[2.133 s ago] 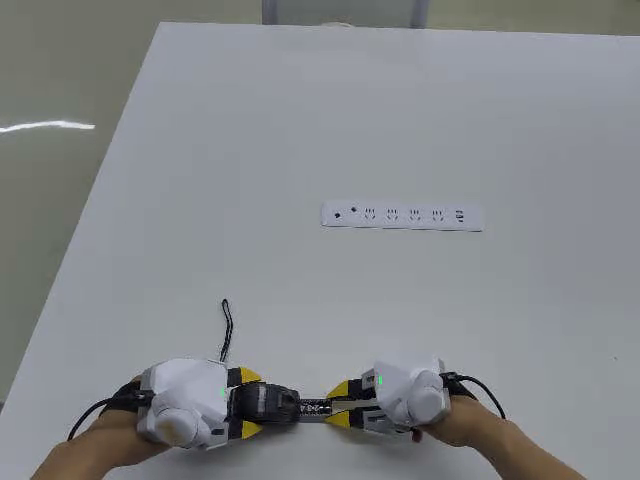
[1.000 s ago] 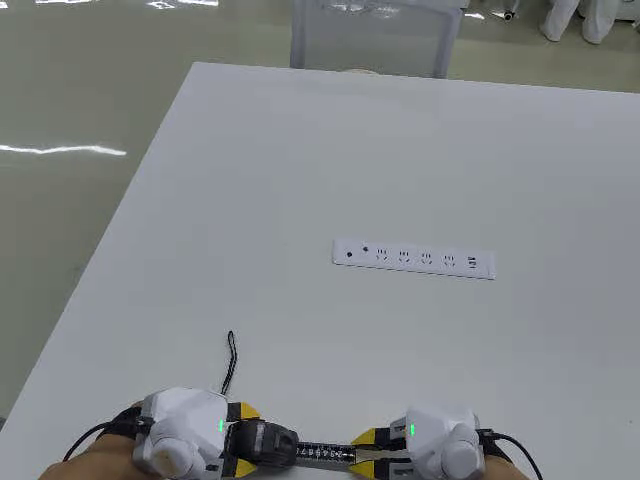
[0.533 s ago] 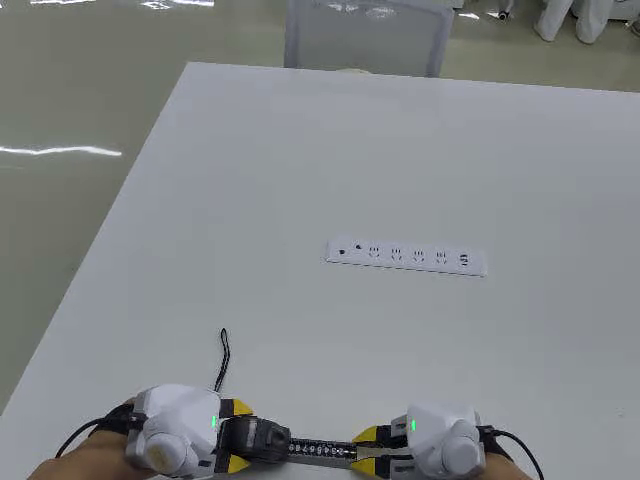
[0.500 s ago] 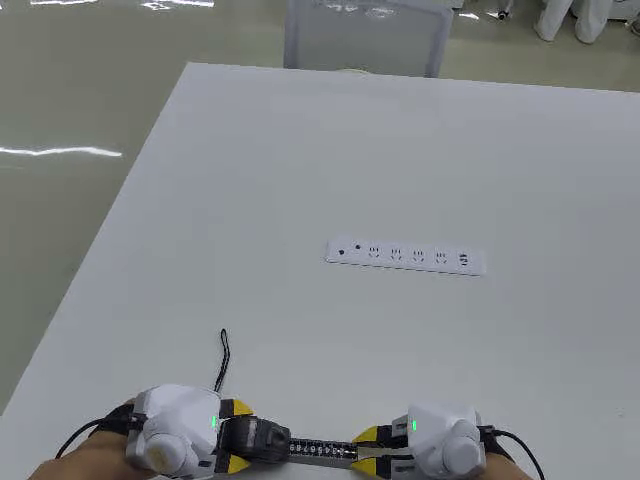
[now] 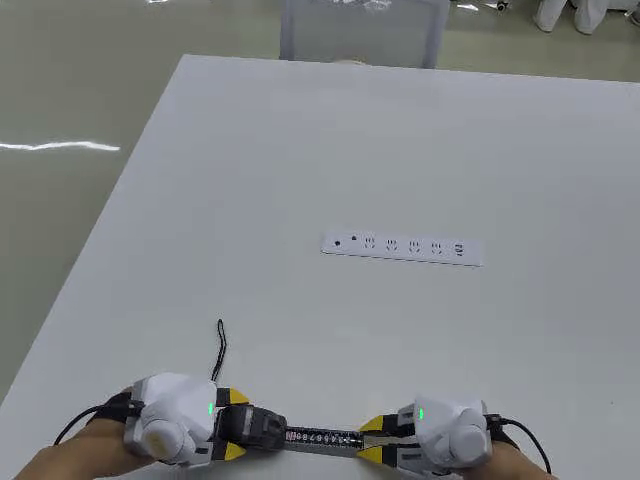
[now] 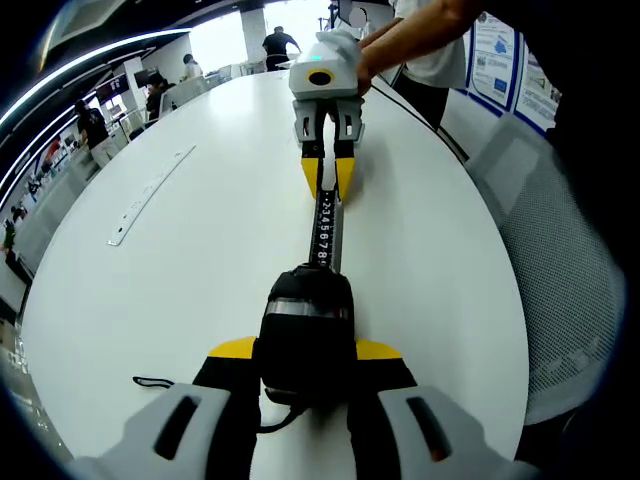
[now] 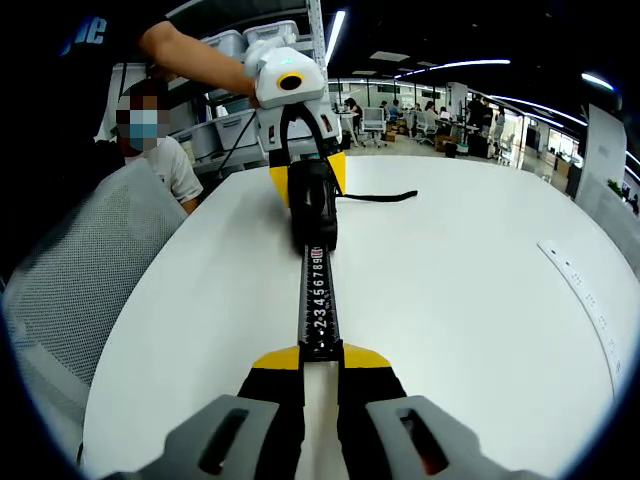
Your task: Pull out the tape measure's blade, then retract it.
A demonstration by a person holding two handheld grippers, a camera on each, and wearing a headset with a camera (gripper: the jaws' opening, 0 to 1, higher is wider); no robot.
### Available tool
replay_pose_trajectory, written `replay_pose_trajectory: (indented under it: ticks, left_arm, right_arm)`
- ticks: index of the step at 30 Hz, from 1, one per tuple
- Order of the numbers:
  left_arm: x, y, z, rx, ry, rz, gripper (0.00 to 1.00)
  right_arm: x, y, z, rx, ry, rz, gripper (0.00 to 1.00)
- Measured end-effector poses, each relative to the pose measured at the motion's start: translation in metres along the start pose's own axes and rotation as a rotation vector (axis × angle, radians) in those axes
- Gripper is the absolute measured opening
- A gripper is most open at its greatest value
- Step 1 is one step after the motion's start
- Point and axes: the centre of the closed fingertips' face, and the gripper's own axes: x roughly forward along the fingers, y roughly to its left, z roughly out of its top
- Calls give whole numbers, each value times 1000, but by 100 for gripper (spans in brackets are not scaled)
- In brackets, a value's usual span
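A black tape measure case [image 5: 262, 430] [image 6: 308, 330] [image 7: 312, 205] sits near the table's front edge, with my left gripper [image 5: 232, 434] [image 6: 305, 350] shut on it. Its dark blade [image 5: 322, 438] [image 6: 327, 228] [image 7: 317, 303], marked with white numbers, runs out to the right. My right gripper [image 5: 372, 440] [image 7: 320, 358] is shut on the blade's end. A black wrist strap [image 5: 218, 349] [image 7: 378, 196] trails from the case across the table. The two grippers face each other, a short blade length apart.
A white power strip [image 5: 401, 246] [image 6: 150, 195] [image 7: 588, 300] lies flat in the middle of the white table [image 5: 400, 150]. A grey mesh chair [image 5: 358, 30] stands at the far edge. Another mesh chair [image 7: 80, 270] and a seated person are beside the near edge.
The grippers have drawn a little further apart, and slightly more blade shows between them. The head camera has shifted, so the power strip sits a bit differently in the picture.
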Motion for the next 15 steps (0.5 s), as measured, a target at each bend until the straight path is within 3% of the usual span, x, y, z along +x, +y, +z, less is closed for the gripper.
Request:
replay_pose_trajectory:
  ticks: [15]
  left_arm:
    - [0, -1, 0, 0, 5, -1, 29]
  right_arm:
    - [-11, -1, -6, 4, -2, -9, 8]
